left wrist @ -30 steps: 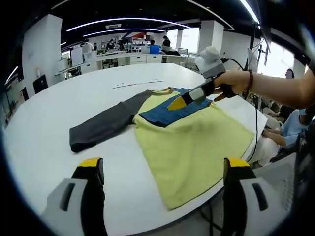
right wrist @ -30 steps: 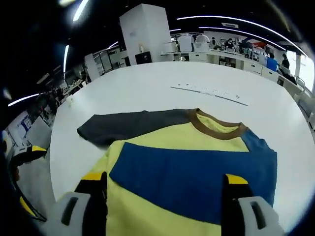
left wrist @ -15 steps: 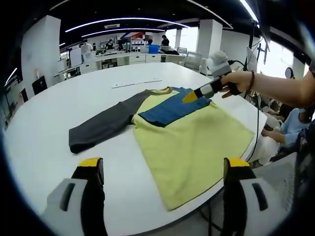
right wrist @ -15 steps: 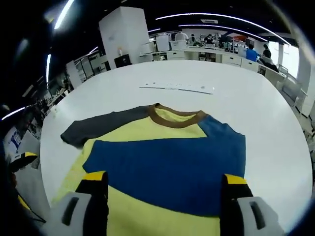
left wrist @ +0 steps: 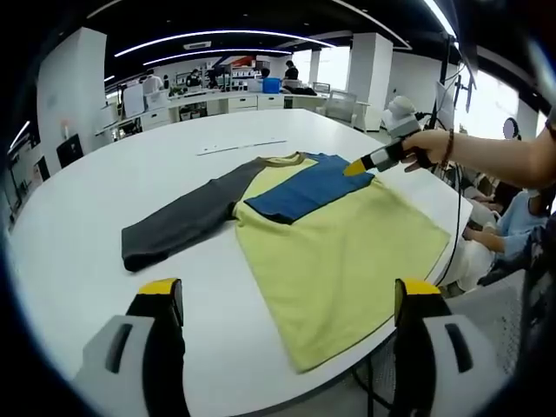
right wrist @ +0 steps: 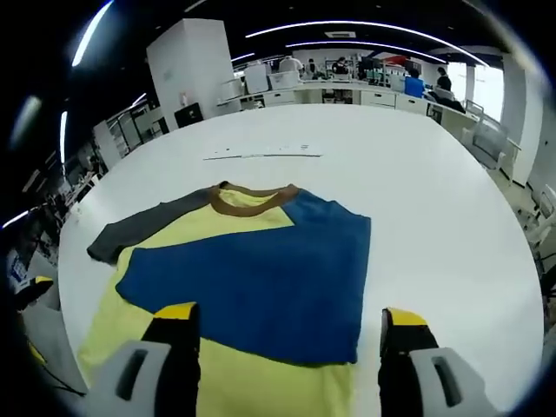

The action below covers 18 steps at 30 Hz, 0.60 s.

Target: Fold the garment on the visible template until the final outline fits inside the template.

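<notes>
Right, left gripper view first: my left claw (left wrist: pixel 282 304) hangs low at the near edge of the white surface (left wrist: pixel 104 191), jaws spread wide with nothing between them. The garment (left wrist: pixel 334 252) lies flat toward the right side of the surface, its yellow body running out to the edge, and the hem corner looks to be just over it. One fold looks to be in: the blue sleeve (left wrist: pixel 304 191) is laid across the chest. The grey sleeve (left wrist: pixel 178 221) is stretched straight out to the left, unfolded. My right claw (left wrist: pixel 356 167) hovers at the blue sleeve's far corner, my hand (left wrist: pixel 430 149) behind it; whether it touches the cloth I cannot tell.

Now the right gripper view: my right claw (right wrist: pixel 287 339) is open wide and empty, looking down over the blue panel. Brown collar (right wrist: pixel 252 198) is at the far end, grey sleeve out to the left. A pale strip (right wrist: pixel 261 155) lies on the surface beyond the collar, well apart; no template outline that I can make out.

My read: early days. One sleeve is in; the grey sleeve and the body folds are left.
</notes>
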Motion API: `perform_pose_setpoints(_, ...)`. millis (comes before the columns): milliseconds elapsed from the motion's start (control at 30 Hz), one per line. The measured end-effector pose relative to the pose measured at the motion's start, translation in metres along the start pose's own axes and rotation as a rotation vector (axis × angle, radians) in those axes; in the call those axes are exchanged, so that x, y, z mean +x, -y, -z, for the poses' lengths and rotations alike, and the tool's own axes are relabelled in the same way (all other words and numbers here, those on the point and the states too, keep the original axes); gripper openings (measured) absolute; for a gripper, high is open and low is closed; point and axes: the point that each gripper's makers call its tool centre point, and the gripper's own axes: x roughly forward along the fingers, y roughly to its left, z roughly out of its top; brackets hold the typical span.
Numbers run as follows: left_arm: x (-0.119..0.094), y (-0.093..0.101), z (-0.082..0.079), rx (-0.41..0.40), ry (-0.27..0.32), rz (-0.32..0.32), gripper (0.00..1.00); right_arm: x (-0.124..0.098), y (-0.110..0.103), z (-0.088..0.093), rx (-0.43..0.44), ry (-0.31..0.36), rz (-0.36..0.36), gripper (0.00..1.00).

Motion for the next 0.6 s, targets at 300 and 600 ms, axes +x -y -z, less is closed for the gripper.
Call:
perform_pose_setpoints(300, 0.000, -0.002, 0.002, -0.006, -0.003, -0.004, 0.99, -0.005, 0.027, 0.010, 0.052, 0.009, 0.060, 0.58)
perform_pose_setpoints(600, 0.001, -0.002, 0.000, -0.008, -0.003, -0.001, 0.98, -0.008, 0.040, 0.017, 0.074, 0.002, 0.088, 0.34)
